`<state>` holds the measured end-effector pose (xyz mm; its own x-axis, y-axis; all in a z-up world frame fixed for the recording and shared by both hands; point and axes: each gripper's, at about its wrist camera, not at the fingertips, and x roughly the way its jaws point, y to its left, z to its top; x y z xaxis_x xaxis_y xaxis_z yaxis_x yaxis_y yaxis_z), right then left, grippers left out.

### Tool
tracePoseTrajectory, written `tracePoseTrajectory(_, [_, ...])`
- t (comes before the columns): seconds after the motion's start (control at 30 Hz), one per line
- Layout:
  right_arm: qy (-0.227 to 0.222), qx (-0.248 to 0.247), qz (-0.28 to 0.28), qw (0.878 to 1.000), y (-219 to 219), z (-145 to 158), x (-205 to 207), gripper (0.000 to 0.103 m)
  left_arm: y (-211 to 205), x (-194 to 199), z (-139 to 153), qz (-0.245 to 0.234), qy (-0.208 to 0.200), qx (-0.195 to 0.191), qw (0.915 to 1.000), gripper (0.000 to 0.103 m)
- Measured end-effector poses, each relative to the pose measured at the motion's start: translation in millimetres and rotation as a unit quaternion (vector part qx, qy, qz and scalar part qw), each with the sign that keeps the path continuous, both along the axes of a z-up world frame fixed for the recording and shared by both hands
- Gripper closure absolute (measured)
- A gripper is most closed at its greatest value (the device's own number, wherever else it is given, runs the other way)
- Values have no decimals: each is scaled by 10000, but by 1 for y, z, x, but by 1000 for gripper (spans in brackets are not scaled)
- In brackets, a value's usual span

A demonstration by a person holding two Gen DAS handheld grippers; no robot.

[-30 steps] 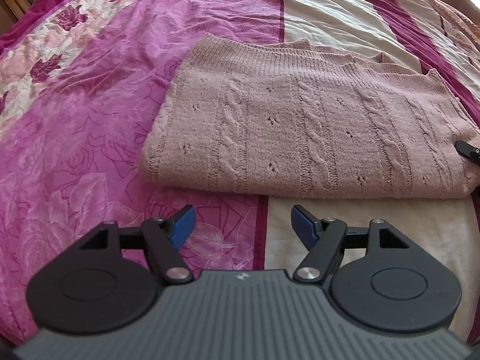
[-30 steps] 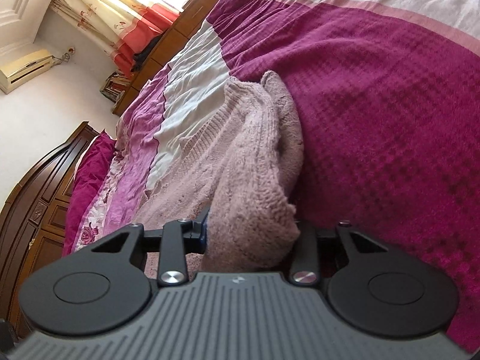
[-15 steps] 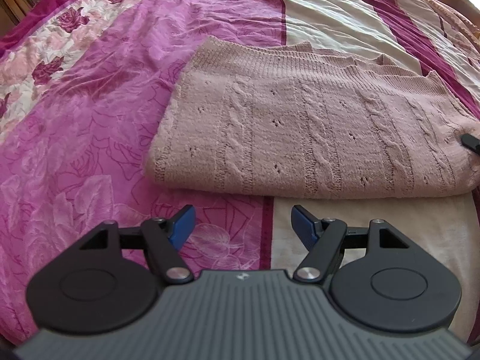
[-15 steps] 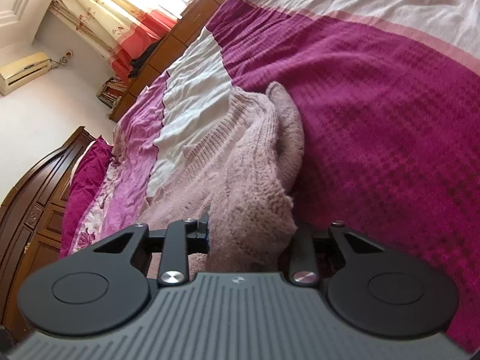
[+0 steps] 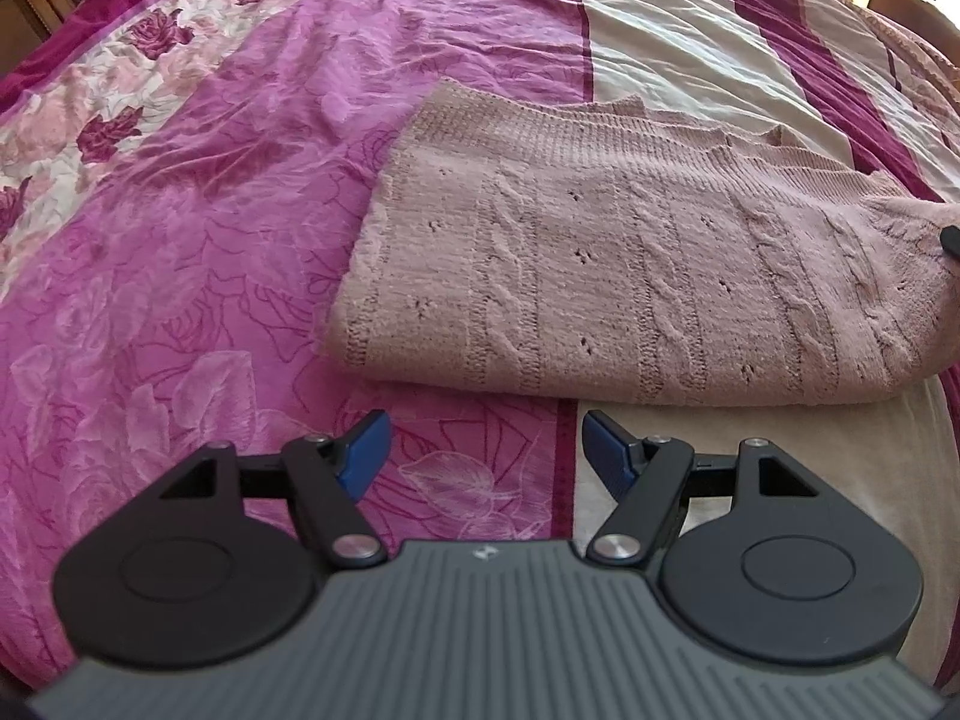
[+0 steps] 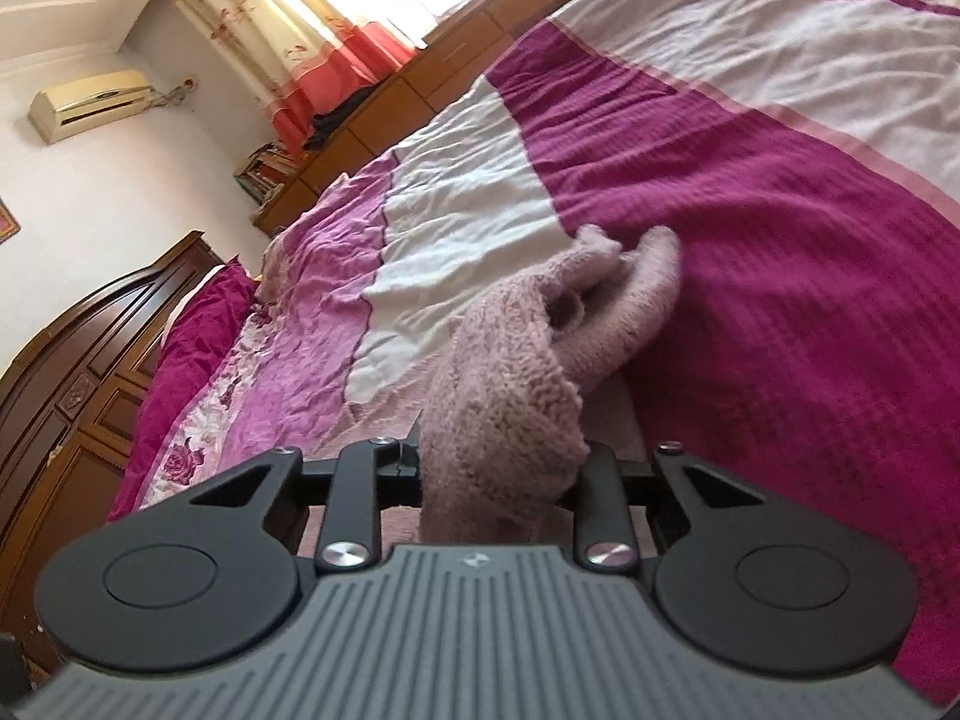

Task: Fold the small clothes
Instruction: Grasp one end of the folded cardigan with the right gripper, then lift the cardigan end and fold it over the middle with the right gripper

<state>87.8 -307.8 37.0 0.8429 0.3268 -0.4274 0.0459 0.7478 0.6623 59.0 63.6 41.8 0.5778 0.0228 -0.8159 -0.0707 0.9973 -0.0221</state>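
Observation:
A pink cable-knit sweater [image 5: 630, 276] lies folded flat on the bedspread [image 5: 180, 240]. My left gripper [image 5: 486, 450] hovers just short of its near fold, blue pads wide apart, open and holding nothing. At the sweater's right end a black tip of the right gripper [image 5: 951, 238] shows. In the right wrist view the sweater's end [image 6: 504, 372] is bunched between the fingers of my right gripper [image 6: 504, 462]. Its jaws are closing on the knit, and that end is raised off the bed. The right pads are hidden by the fabric.
The bedspread [image 6: 780, 210] has magenta, white and floral pink stripes and stretches all around the sweater. A dark wooden headboard [image 6: 90, 390] stands at one side, low wooden cabinets [image 6: 420, 78] and curtains [image 6: 288, 30] beyond the bed.
The right gripper has risen with the sweater's end pinched in it, and its jaws have narrowed. In the left wrist view that end lifts and curls. The left gripper has stayed put.

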Motion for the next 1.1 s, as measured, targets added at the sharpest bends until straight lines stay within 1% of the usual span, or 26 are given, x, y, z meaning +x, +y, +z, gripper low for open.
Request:
tracePoseTrajectory(0.27, [-253, -246, 191, 9992, 22, 20, 3, 74, 11, 2, 5, 68, -117, -34, 9999, 31])
tracePoseTrajectory(0.5, [-528, -457, 451, 9965, 48, 43, 4, 75, 28, 1, 9, 241, -209, -60, 9995, 31])
tracePoseTrajectory(0.7, [-792, -673, 779, 9915, 81, 65, 6, 75, 47, -1, 13, 371, -296, -32, 9989, 31])
tracePoseTrajectory(0.83, [-928, -732, 1031, 9876, 108, 78, 11, 75, 58, -1, 19, 412, -368, 61, 9985, 31])
tracePoseTrajectory(0.93, [-978, -798, 1247, 9841, 133, 84, 14, 76, 66, -1, 23, 435, -434, 122, 9980, 31])
tracePoseTrajectory(1.1, [-992, -948, 1555, 9783, 175, 87, 19, 76, 81, -1, 27, 533, -519, 110, 9972, 31])
